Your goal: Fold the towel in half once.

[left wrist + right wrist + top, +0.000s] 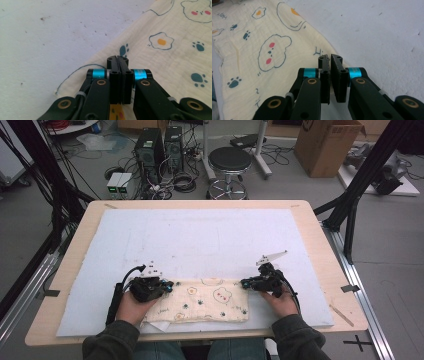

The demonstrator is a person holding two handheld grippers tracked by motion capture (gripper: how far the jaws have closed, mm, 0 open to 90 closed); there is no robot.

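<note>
Item: folded printed cloth (200, 302), near edge of surface (320, 245), long axis left-right. Left hand-held gripper (117, 60) pinching its left corner; right hand-held gripper (330, 60) pressed together, empty, at right corner.

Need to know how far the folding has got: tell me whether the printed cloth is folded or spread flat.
Folded: the printed cloth lies as a narrow band on the white mat, with a lower layer showing along its near edge.

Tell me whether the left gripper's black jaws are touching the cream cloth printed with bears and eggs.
Cannot tell. In the left gripper view the left gripper is shut above the cream cloth, but its tips hide any contact or gap.
</note>
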